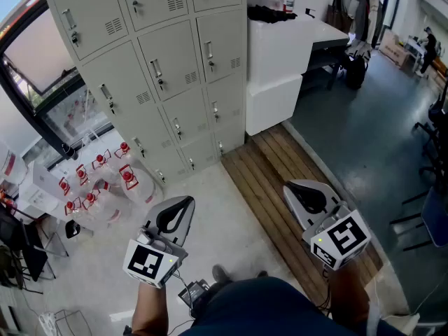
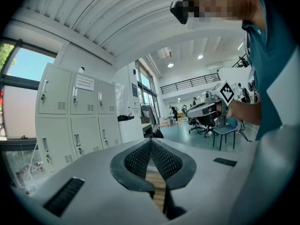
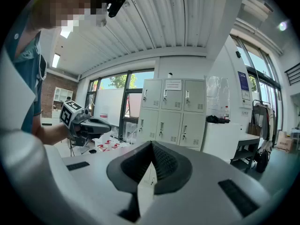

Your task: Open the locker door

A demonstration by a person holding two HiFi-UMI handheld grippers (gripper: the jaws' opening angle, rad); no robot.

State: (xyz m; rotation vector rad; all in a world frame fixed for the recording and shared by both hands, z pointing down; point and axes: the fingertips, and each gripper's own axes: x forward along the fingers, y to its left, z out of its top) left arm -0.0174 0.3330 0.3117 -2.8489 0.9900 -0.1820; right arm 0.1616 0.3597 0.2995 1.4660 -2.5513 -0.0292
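Observation:
A bank of pale grey lockers (image 1: 161,68) stands ahead, every door closed, each with a small handle and vent slots. The lockers (image 2: 75,121) fill the left of the left gripper view, and in the right gripper view the lockers (image 3: 171,111) are at centre. My left gripper (image 1: 186,201) is held low and well short of them, jaws shut and empty, tips meeting (image 2: 151,140). My right gripper (image 1: 292,186) hovers over the wooden strip, likewise shut on nothing (image 3: 151,143). Each gripper shows in the other's view: right (image 2: 206,110), left (image 3: 91,124).
Water jugs with red caps (image 1: 98,180) sit on the floor left of the lockers. A white block-shaped counter (image 1: 280,61) adjoins the lockers' right side. A wooden floor strip (image 1: 273,187) runs toward me. Office chairs (image 1: 434,208) and a desk (image 1: 329,37) stand to the right.

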